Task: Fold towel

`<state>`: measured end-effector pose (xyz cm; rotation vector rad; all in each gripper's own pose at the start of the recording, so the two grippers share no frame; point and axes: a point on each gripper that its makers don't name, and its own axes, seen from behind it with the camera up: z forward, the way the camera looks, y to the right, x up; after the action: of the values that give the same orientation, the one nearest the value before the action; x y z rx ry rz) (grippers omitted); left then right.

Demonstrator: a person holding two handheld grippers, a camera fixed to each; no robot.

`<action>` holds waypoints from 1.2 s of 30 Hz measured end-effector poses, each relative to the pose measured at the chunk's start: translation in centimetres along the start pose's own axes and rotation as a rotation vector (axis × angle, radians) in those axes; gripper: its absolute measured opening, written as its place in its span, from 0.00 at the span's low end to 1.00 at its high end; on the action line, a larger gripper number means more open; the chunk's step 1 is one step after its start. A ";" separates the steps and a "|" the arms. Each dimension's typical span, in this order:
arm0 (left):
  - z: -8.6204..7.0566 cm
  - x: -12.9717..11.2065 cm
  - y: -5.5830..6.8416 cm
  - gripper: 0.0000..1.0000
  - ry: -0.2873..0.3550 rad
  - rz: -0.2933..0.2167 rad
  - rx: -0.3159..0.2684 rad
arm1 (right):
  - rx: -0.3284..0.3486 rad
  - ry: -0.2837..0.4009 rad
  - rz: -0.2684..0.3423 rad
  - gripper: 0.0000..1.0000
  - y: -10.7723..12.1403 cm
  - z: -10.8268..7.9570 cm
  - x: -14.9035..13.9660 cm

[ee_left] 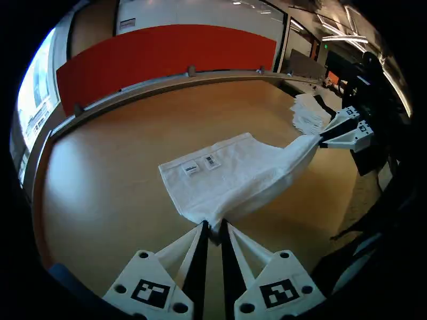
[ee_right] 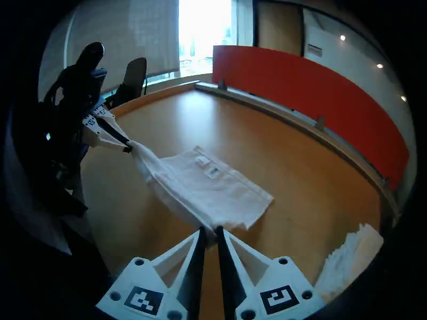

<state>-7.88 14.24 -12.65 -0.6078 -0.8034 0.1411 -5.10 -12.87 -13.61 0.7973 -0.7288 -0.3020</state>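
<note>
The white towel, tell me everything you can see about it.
The towel looks like soft white cloth with two small labels near one hem. Its far part lies flat on the wooden table; the near edge is lifted, one corner pinched in the left gripper, the other in the right gripper.

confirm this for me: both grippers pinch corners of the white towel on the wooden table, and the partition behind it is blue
The partition is red, not blue; the left gripper view shows it. The rest holds: left gripper and right gripper each pinch a corner of the white towel on the wooden table.
</note>
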 end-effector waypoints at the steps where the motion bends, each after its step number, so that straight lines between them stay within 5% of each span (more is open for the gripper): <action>1: -0.1 0.0 0.1 0.16 -0.001 0.000 -0.002 | 0.001 0.001 0.002 0.16 -0.1 -0.2 0.0; 18: -2.2 0.0 1.4 0.16 -0.013 0.006 -0.026 | 0.014 0.004 -0.008 0.16 -0.9 -2.2 0.9; 36: -1.1 -0.1 1.1 0.16 -0.030 -0.001 -0.010 | 0.021 -0.030 -0.008 0.16 -0.7 -1.4 -0.2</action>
<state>-7.07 14.59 -13.87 -0.6162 -0.8342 0.1459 -4.24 -12.50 -14.91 0.8169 -0.7582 -0.3146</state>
